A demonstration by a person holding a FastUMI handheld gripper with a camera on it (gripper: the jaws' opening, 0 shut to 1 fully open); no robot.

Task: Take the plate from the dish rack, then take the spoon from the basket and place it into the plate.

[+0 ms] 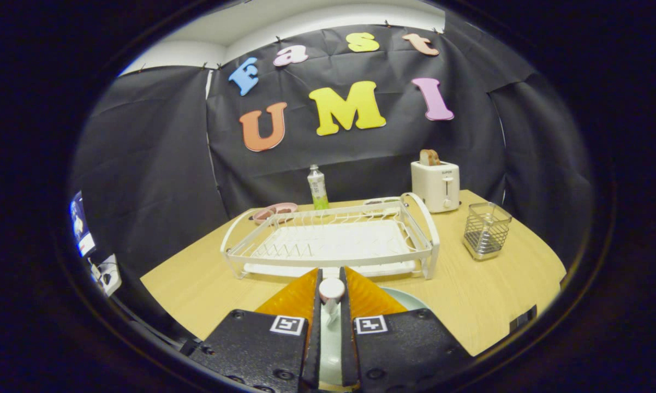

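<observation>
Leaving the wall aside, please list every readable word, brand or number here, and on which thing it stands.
toaster: small brand mark, too small to read.
bottle: label too blurred to read.
hand-held gripper, shut on the spoon: two square pattern markers, no words.

Your gripper [331, 292] covers most of the plate [410, 299]; you see just a pale arc of its rim at the fingers' three o'clock and a strip in the narrow gap between them. The spoon [331, 290] shows you a rounded end at the fingertips, the rest lost between the fingers [298, 297]. At the rack's eleven o'clock, the pink dish [276, 210] sits half hidden behind the dish rack [328, 240] wires. The basket [486, 229] mesh is too fine to tell its contents.
</observation>
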